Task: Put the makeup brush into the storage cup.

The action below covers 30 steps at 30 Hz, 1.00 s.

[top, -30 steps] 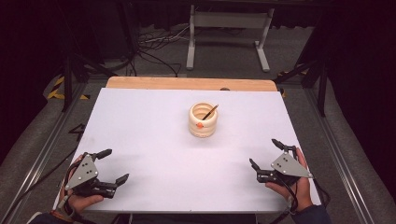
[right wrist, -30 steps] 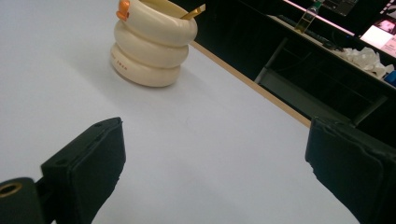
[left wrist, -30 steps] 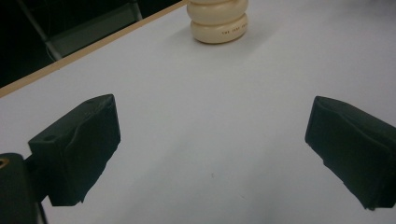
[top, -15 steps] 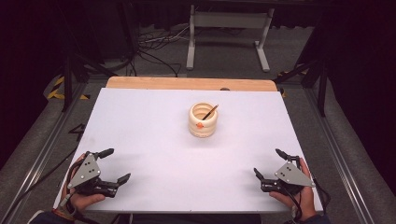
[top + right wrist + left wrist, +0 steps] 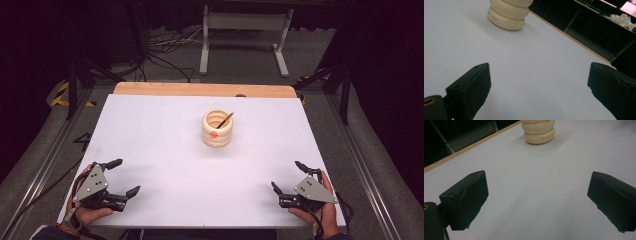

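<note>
Holder [image 5: 217, 128] with pencil [image 5: 225, 120] stands mid-table, nearer the far edge, untouched. Left gripper [image 5: 120, 177] and right gripper [image 5: 287, 176] sit at the near corners, jaws apart, empty. Looks like pre-reach; next move needs one gripper lined up on the pencil tip.

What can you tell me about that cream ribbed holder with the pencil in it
The cream ribbed holder is a squat round cup that looks like stacked rings, smooth and matte, perhaps ceramic or plastic. It stands upright near the middle of the white table, towards the far edge. A thin dark pencil leans inside against its rim. An orange mark shows on its front, small lettering near its base. Neither gripper touches it.
</note>
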### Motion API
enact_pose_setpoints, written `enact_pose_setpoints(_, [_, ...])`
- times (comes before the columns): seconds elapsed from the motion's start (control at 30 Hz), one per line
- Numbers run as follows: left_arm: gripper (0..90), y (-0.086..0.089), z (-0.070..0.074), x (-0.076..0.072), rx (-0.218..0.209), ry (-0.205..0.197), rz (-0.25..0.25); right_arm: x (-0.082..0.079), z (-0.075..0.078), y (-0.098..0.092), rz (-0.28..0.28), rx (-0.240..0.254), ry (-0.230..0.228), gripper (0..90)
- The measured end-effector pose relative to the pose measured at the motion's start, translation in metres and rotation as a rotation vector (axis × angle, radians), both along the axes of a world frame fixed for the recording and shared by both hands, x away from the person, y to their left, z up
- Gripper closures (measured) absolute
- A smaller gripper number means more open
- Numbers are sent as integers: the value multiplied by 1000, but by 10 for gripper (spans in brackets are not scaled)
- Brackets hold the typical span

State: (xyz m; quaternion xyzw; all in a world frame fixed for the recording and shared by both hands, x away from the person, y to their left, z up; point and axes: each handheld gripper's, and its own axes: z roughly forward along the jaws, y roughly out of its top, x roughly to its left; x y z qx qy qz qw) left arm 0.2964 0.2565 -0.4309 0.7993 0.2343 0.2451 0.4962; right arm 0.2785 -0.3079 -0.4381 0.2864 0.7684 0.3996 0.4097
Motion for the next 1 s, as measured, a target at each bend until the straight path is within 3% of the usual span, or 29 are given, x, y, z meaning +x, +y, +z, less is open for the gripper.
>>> enact_pose_setpoints(1.0, [41, -4, -3, 5, 19, 16, -3, 3, -1, 1, 14, 9, -5, 58])
